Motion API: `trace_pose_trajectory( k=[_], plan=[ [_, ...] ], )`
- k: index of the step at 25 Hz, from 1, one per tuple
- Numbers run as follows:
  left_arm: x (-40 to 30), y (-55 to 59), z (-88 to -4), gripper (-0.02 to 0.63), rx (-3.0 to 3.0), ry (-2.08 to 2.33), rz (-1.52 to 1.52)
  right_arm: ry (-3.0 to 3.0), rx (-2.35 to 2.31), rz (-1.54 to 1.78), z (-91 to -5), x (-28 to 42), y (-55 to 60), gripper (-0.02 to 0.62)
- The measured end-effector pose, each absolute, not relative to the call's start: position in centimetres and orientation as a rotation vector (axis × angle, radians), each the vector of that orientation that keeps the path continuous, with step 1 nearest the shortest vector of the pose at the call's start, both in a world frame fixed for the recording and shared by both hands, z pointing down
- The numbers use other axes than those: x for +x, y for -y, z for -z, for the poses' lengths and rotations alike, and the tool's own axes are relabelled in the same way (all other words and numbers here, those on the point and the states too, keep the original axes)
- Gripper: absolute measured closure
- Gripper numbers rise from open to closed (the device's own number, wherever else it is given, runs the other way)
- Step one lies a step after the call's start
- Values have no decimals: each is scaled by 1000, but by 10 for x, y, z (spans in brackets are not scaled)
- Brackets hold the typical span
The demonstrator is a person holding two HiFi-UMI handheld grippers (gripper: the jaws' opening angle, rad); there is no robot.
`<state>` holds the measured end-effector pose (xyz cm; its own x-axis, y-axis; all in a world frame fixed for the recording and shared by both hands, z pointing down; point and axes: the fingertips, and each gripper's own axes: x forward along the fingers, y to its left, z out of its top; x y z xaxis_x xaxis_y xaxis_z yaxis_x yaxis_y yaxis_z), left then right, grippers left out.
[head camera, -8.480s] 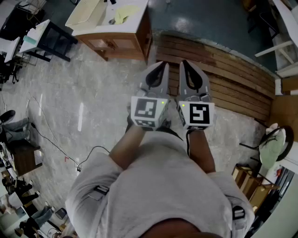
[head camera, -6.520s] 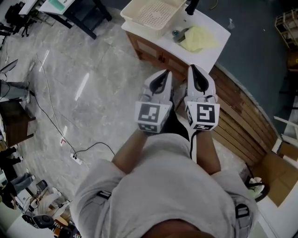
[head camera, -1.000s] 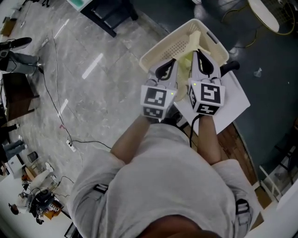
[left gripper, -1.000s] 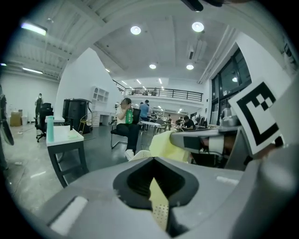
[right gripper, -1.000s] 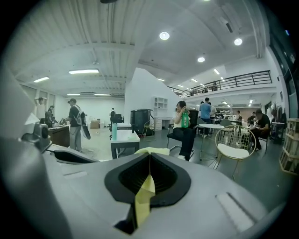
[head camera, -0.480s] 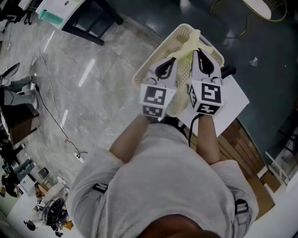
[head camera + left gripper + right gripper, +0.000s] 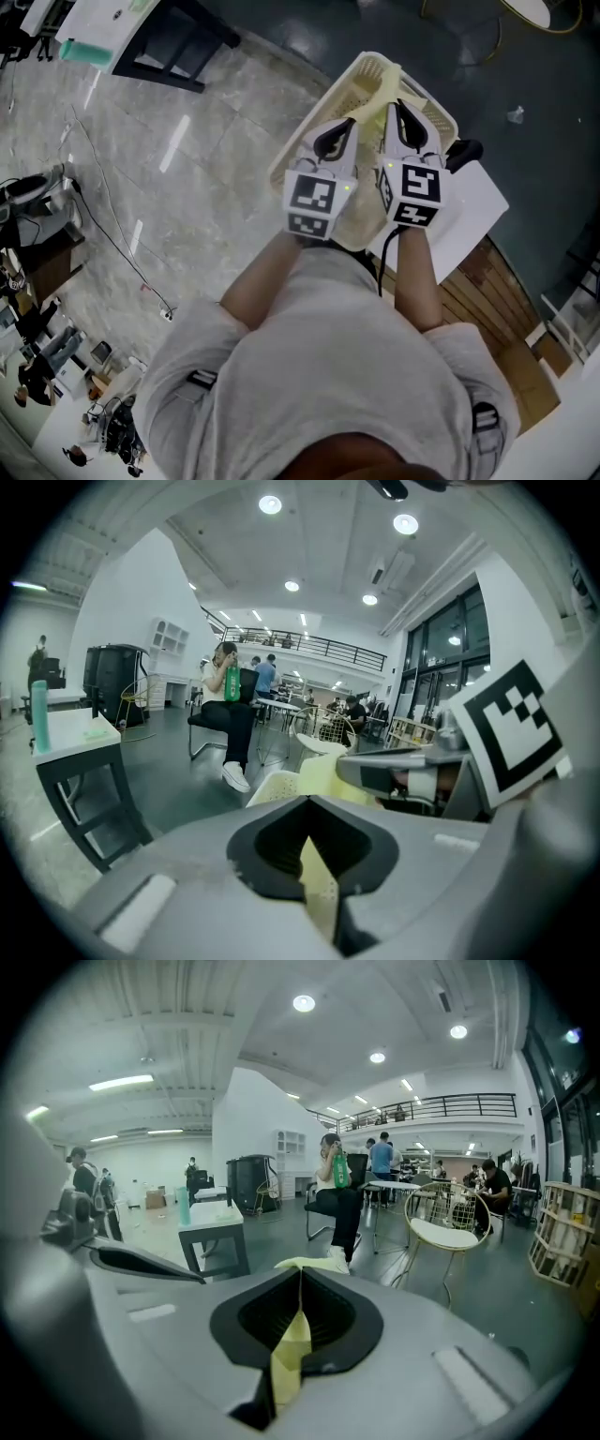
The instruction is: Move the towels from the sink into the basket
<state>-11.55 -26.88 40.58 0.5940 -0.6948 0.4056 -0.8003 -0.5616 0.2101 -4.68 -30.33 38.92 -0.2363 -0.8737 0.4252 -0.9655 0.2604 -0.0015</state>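
A pale yellow towel (image 7: 375, 105) hangs between my two grippers, over the cream perforated basket (image 7: 370, 64). My right gripper (image 7: 398, 105) is shut on the towel. In the right gripper view a yellow fold (image 7: 291, 1354) is pinched between the jaws of that gripper (image 7: 300, 1274). My left gripper (image 7: 347, 127) sits just left of it, jaws together. In the left gripper view a yellow strip (image 7: 319, 888) shows between them at the left gripper (image 7: 309, 799), and more towel (image 7: 323, 769) lies beyond the tip. The basket rim (image 7: 272, 785) lies below. The sink basin is hidden.
The basket stands on a white counter (image 7: 473, 202) with a black faucet (image 7: 464, 150) at its right. Wooden planks (image 7: 497, 309) lie lower right. A black-legged table (image 7: 141, 37) stands on the marble floor at upper left. People sit at distant tables (image 7: 337, 1185).
Both grippers have moved together with the towel, a little lower and farther over the basket. The hanging end of the towel now sits inside the basket rim.
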Motion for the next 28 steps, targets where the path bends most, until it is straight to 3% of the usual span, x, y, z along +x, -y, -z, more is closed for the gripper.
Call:
trace_pose_trajectory(
  k=[19,20,22,28],
  plan=[
    [-124,290,-428,586,2423,1177,-464,2040,1585,-693,-499,-53,341,583],
    [-124,289,-428,586,2420,1181,-466,2047,1581,-712,-500,-54,341,571],
    [-125,287,-428,586,2413,1192,-465,2068,1559,-730,-498,-57,341,463],
    [-121,280,-423,584,2413,1216,-459,2134,1552,-670,-472,-58,332,445]
  ],
)
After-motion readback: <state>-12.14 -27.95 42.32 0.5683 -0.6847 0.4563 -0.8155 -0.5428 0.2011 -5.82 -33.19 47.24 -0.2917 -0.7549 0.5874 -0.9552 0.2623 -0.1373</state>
